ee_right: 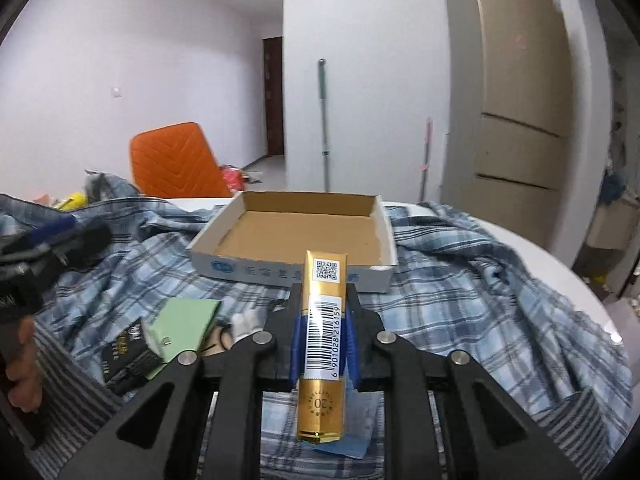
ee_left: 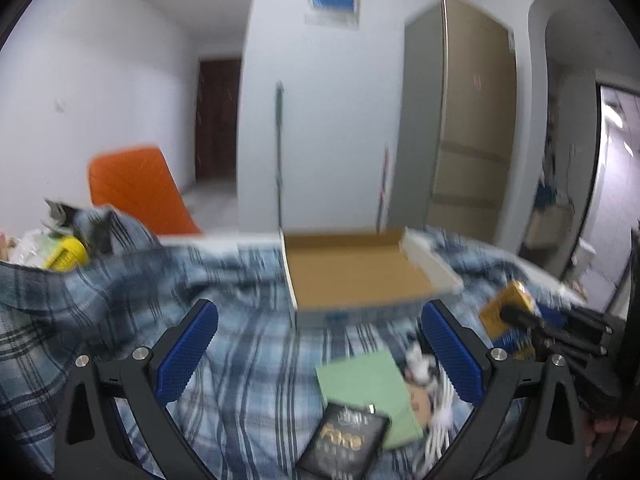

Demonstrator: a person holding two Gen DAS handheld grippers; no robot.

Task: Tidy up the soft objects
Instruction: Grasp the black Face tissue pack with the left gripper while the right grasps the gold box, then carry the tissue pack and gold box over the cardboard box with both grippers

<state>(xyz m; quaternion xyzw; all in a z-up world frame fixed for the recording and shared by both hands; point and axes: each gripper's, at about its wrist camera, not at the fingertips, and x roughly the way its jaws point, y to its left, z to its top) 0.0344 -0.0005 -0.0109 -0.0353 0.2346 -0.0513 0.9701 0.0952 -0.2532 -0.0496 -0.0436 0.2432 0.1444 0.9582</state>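
My right gripper (ee_right: 323, 312) is shut on a gold cigarette pack (ee_right: 323, 340), held above the blue plaid cloth (ee_right: 480, 304), just short of the open cardboard box (ee_right: 296, 236). The pack and the right gripper also show at the right of the left wrist view (ee_left: 508, 312). My left gripper (ee_left: 318, 344) is open and empty, hovering over the cloth (ee_left: 240, 344) in front of the box (ee_left: 356, 276). A green card (ee_left: 368, 384), a black pack (ee_left: 348, 440) and a small white soft toy (ee_left: 420, 364) lie on the cloth below it.
An orange chair (ee_right: 172, 168) stands behind the table at the left. A yellow item and bags (ee_left: 64, 252) lie at the far left. A tall cabinet (ee_right: 516, 92) and a mop (ee_right: 324, 120) stand by the back wall.
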